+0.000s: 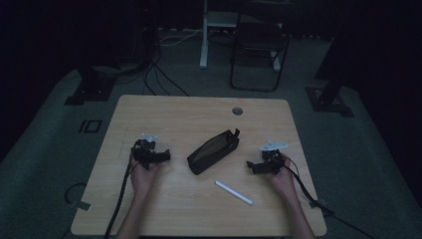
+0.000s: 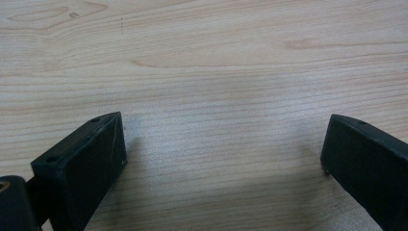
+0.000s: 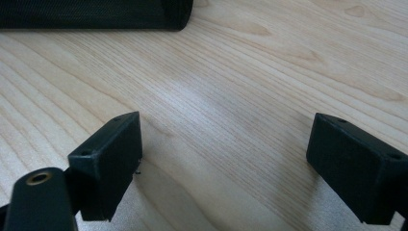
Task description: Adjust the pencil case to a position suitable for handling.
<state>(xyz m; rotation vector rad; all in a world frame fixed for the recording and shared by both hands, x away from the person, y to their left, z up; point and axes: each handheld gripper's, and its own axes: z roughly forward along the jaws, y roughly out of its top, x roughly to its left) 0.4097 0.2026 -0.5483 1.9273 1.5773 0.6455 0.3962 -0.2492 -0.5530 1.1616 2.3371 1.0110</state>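
A black pouch (image 1: 214, 151) lies open at the middle of the wooden table (image 1: 179, 114), its mouth facing up. A white pen (image 1: 234, 192) lies on the table in front of it. My left gripper (image 1: 164, 156) rests to the pouch's left, held by a hand, pointing right. Its jaws stand wide apart over bare wood, so my left gripper (image 2: 223, 149) is open with nothing between them. My right gripper (image 1: 250, 167) sits to the pouch's right, pointing left. My right gripper (image 3: 226, 154) is open too, with the pouch's edge (image 3: 96, 14) farther ahead.
A round cable hole (image 1: 237, 110) sits near the table's far edge. Cables trail from both grippers off the near edge. A dark chair (image 1: 259, 50) and stand legs are on the floor beyond the table.
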